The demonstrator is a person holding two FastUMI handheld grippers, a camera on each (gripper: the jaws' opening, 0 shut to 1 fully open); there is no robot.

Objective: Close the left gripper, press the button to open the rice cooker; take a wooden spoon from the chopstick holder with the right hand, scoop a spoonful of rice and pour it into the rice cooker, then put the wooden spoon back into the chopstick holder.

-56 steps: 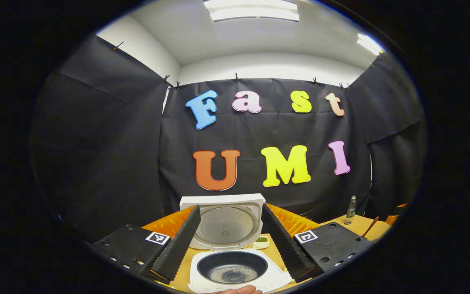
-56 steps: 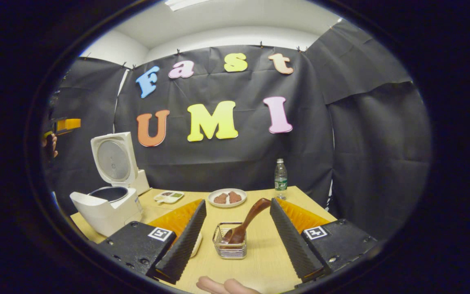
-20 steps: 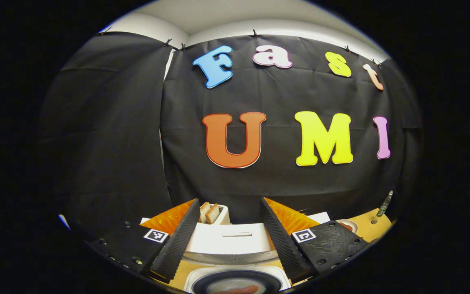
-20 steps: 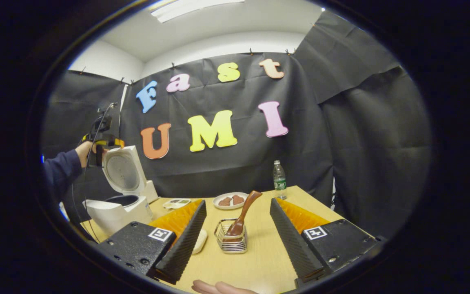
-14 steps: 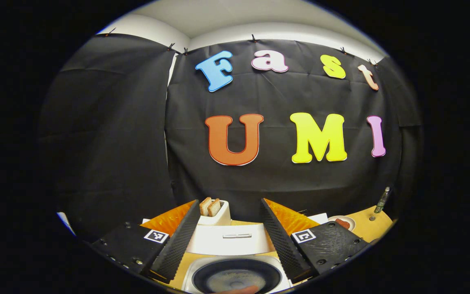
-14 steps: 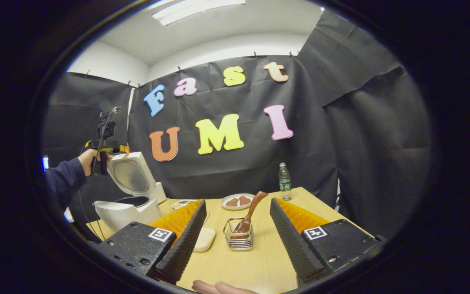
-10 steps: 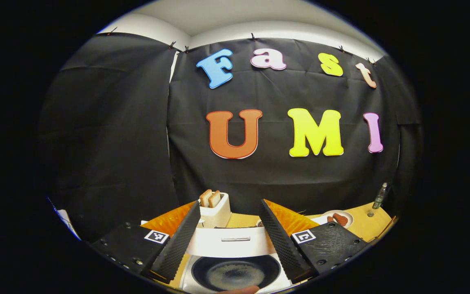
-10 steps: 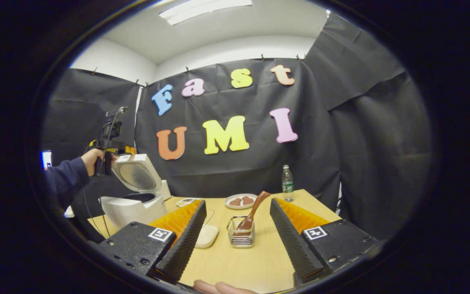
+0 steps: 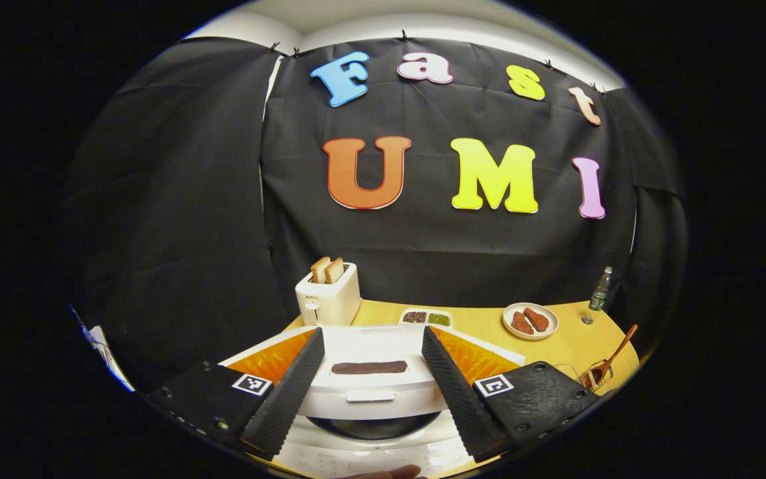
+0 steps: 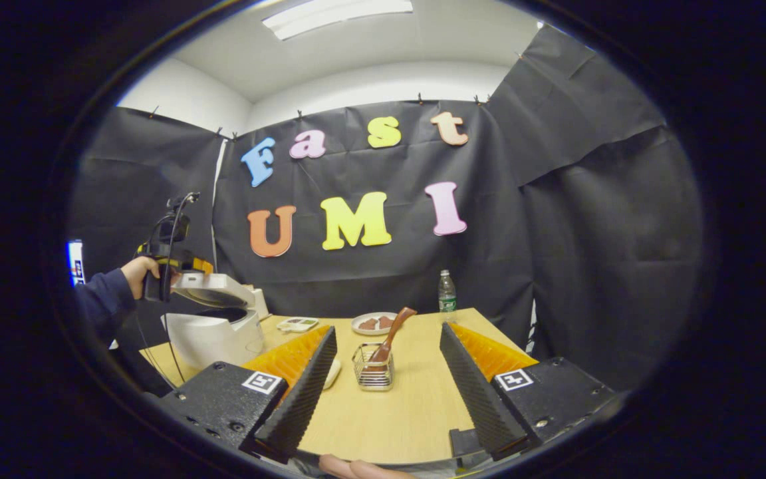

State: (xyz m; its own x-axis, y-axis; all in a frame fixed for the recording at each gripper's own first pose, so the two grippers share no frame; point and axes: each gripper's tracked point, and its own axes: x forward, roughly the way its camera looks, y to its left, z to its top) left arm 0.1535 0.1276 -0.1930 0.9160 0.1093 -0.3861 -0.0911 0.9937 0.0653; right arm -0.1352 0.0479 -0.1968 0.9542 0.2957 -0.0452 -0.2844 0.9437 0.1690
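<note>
Above the rice cooker [image 9: 370, 392], the left gripper [image 9: 371, 382] spreads its fingers wide over the half-lowered lid [image 9: 373, 346], gripping nothing.

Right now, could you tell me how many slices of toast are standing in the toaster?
2. The two slices of toast stand side by side in the top of the white toaster, at the back of the table, behind the rice cooker. None seem hidden.

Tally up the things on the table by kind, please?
Appliances: 2, rice cooker, toaster
Dishes: 2, plate, divided tray
Bottle: 1
Chopstick holder: 1
Wooden spoon: 1
Total: 7
</note>
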